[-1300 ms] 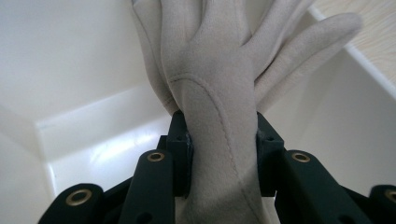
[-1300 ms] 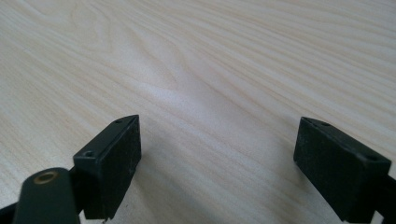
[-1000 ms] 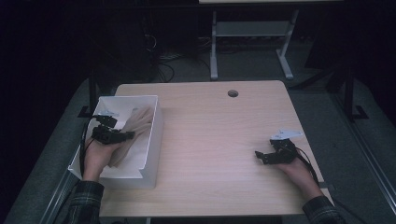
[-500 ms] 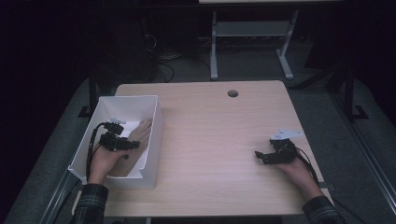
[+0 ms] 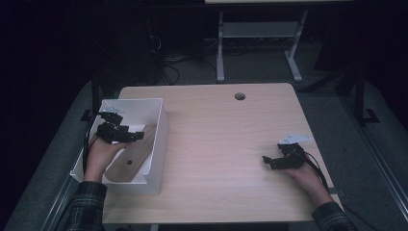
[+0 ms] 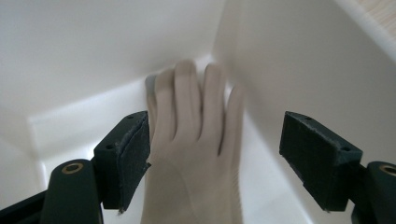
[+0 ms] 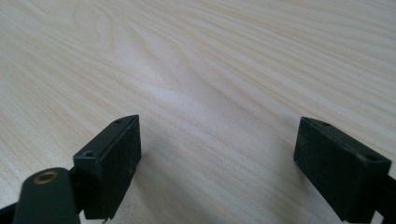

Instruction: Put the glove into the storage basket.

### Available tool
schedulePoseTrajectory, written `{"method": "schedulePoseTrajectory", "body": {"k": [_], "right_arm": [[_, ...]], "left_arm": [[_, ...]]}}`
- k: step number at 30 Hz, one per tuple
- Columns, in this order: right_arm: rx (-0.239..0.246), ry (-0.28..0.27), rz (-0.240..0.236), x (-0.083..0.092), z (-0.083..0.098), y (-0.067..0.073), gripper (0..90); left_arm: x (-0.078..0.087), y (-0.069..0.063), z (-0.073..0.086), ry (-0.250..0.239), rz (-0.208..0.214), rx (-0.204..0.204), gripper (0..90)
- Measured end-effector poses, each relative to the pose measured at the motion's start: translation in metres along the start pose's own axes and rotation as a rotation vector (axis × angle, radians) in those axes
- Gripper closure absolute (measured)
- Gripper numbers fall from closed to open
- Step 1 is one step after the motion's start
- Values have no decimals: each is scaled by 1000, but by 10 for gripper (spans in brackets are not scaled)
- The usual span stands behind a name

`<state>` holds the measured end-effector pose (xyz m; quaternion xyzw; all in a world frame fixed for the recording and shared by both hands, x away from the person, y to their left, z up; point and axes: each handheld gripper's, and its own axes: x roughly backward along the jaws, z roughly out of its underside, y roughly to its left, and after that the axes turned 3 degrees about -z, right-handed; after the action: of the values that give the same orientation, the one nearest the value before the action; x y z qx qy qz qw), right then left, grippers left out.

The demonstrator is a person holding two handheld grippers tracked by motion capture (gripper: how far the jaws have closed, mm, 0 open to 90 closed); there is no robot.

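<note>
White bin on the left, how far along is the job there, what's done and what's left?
Done: the wooden utensil lies inside the white bin. In hand: the left gripper jaws have just been opening, with the utensil's pronged end loose between them. Left: probably lifting that gripper out. The right gripper rests open on the table, holding nothing.

Smooth white plastic bin (image 5: 161, 126), pale matt rubbery glove (image 6: 196, 140).

Darkness is swallowing the room around the evenly lit pale wooden table (image 5: 226, 139); the pale rubber glove (image 6: 194, 140) is blurring softly.
</note>
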<state>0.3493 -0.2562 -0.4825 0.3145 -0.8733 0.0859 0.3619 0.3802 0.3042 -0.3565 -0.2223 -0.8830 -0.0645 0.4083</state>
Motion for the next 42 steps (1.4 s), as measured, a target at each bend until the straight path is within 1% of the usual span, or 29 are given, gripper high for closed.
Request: {"method": "schedulePoseTrajectory", "body": {"k": [4, 5, 7, 8, 10, 11, 12, 13, 14, 15, 18, 19, 20, 21, 22, 23, 30, 31, 32, 33, 34, 35, 39, 42], "right_arm": [[1, 3, 0, 0, 0, 0, 145], [0, 2, 0, 0, 0, 0, 145], [0, 2, 0, 0, 0, 0, 145], [0, 0, 0, 0, 0, 0, 145], [0, 0, 0, 0, 0, 0, 145], [0, -1, 0, 0, 0, 0, 145], [0, -2, 0, 0, 0, 0, 145], [0, -2, 0, 0, 0, 0, 145], [0, 0, 0, 0, 0, 0, 145], [0, 2, 0, 0, 0, 0, 145], [1, 2, 0, 0, 0, 0, 145], [0, 2, 0, 0, 0, 0, 145], [0, 2, 0, 0, 0, 0, 145], [0, 2, 0, 0, 0, 0, 145], [0, 2, 0, 0, 0, 0, 145], [0, 2, 0, 0, 0, 0, 145], [0, 2, 0, 0, 0, 0, 145], [0, 2, 0, 0, 0, 0, 145], [-1, 2, 0, 0, 0, 0, 145], [-1, 2, 0, 0, 0, 0, 145], [0, 2, 0, 0, 0, 0, 145], [-1, 2, 0, 0, 0, 0, 145], [-4, -1, 2, 0, 0, 1, 145], [-4, 0, 2, 0, 0, 1, 145]], "left_arm": [[8, -7, -13, -19, 18, -16, 240], [13, -12, -21, -36, 34, -27, 240], [17, -18, -28, -58, 54, -38, 240], [17, -18, -28, -58, 54, -38, 240], [19, -24, -33, -76, 75, -47, 241], [21, -29, -36, -86, 89, -55, 241], [22, -36, -40, -100, 112, -66, 241], [22, -36, -40, -100, 112, -66, 241], [23, -39, -42, -107, 127, -66, 241], [23, -46, -45, -117, 144, -74, 240], [23, -52, -47, -120, 158, -82, 240], [22, -58, -50, -128, 177, -88, 240], [21, -61, -51, -128, 181, -94, 240], [21, -61, -51, -128, 181, -94, 241], [21, -64, -52, -123, 186, -109, 241], [19, -70, -54, -126, 198, -119, 241], [10, -92, -60, -123, 231, -153, 241], [10, -92, -60, -123, 231, -153, 240], [7, -98, -61, -119, 243, -159, 241], [7, -98, -61, -119, 243, -159, 241], [5, -102, -61, -121, 249, -157, 241], [3, -104, -62, -115, 252, -166, 241], [-7, -118, -61, -106, 270, -182, 241], [-14, -127, -59, -105, 285, -183, 241]]}}
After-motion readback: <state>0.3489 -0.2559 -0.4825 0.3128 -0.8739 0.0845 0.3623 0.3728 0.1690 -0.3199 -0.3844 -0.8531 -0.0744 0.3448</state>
